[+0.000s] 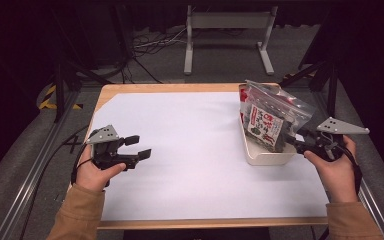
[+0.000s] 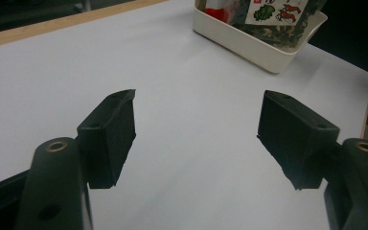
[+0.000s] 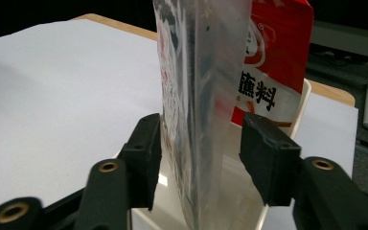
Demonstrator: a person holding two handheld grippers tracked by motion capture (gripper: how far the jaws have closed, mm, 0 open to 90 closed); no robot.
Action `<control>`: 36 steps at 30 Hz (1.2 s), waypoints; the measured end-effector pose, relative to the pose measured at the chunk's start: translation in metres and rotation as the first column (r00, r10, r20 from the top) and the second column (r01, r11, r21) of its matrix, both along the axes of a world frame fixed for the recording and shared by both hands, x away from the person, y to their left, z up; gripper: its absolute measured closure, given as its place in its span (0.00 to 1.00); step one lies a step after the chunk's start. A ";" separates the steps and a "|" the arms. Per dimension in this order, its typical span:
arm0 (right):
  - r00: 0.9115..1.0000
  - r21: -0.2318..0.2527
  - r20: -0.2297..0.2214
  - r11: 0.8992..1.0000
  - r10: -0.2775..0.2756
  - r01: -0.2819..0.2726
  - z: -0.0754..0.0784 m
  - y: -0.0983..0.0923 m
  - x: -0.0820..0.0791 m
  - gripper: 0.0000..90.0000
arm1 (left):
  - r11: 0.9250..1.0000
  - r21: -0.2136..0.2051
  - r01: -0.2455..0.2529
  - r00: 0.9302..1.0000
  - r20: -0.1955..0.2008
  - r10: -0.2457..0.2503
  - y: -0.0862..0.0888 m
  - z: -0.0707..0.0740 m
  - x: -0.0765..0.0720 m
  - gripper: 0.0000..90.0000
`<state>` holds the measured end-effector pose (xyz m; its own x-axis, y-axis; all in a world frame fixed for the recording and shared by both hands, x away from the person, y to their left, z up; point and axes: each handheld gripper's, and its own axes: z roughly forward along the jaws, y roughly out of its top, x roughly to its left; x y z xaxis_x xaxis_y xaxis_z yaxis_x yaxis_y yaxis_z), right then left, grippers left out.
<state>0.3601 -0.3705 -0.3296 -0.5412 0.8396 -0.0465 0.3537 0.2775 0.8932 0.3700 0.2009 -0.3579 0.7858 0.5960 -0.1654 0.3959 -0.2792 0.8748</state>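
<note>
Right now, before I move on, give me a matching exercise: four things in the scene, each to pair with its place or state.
1. left gripper
2. right gripper
3. clear bag
4. red packet

a. standing in the white tray, between open jaws
b. behind the clear bag in the tray
c. open over bare white paper
d. open around the bag's edge

Pairs: 1-c, 2-d, 3-a, 4-b
</note>
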 end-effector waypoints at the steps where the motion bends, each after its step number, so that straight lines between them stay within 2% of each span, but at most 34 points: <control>1: 1.000 -0.003 0.003 1.000 -0.005 0.005 0.001 0.000 -0.002 0.51 | 1.000 0.000 0.000 1.000 -0.001 0.000 0.000 0.000 -0.001 0.32; 6: 1.000 -0.007 0.010 1.000 -0.003 0.003 0.003 -0.001 -0.012 0.47 | 1.000 -0.005 0.001 1.000 -0.010 -0.001 0.004 0.001 -0.004 0.31; 12: 1.000 -0.030 0.012 1.000 -0.007 0.007 0.006 -0.003 -0.024 0.44 | 1.000 -0.006 -0.009 1.000 0.003 0.009 0.010 0.003 -0.011 0.31; 14: 1.000 -0.034 0.011 0.999 -0.008 0.009 0.007 -0.003 -0.029 0.43 | 1.000 0.000 -0.010 1.000 0.019 0.010 0.013 0.003 -0.012 0.30; 20: 1.000 -0.040 0.009 0.999 0.001 -0.001 0.009 -0.001 -0.041 0.43 | 1.000 0.004 -0.016 1.000 0.012 0.015 0.018 0.000 -0.018 0.27; 23: 0.999 -0.046 0.004 0.998 0.033 -0.033 0.008 0.002 -0.048 0.42 | 1.000 0.015 -0.020 1.000 0.014 0.019 0.023 -0.003 -0.020 0.24; 29: 0.995 -0.009 0.018 0.995 0.097 -0.097 0.006 0.008 -0.057 0.39 | 1.000 0.012 -0.024 1.000 0.012 0.024 0.031 -0.007 -0.024 0.20; 30: 0.991 0.010 0.030 0.991 0.132 -0.132 0.005 0.011 -0.059 0.37 | 1.000 0.014 -0.023 1.000 0.009 0.023 0.033 -0.009 -0.025 0.20; 32: 0.985 0.023 0.040 0.985 0.167 -0.169 0.003 0.013 -0.060 0.36 | 1.000 0.019 -0.019 1.000 0.011 0.019 0.035 -0.010 -0.026 0.20; 34: 0.979 0.025 0.046 0.980 0.197 -0.198 0.002 0.017 -0.061 0.35 | 1.000 0.020 -0.019 1.000 0.013 0.019 0.036 -0.012 -0.028 0.20; 35: 0.979 0.025 0.046 0.980 0.197 -0.198 0.002 0.017 -0.061 0.35 | 1.000 0.020 -0.019 1.000 0.013 0.019 0.036 -0.012 -0.028 0.19; 36: 0.975 0.026 0.048 0.976 0.217 -0.218 0.000 0.020 -0.061 0.34 | 1.000 0.013 -0.014 1.000 0.006 0.014 0.036 -0.013 -0.029 0.19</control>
<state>0.2994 -0.3508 -0.3295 -0.7090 0.7034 -0.0510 0.2473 0.3157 0.9160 0.3411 0.2373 -0.3707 0.7786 0.6087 -0.1524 0.3942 -0.2855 0.8736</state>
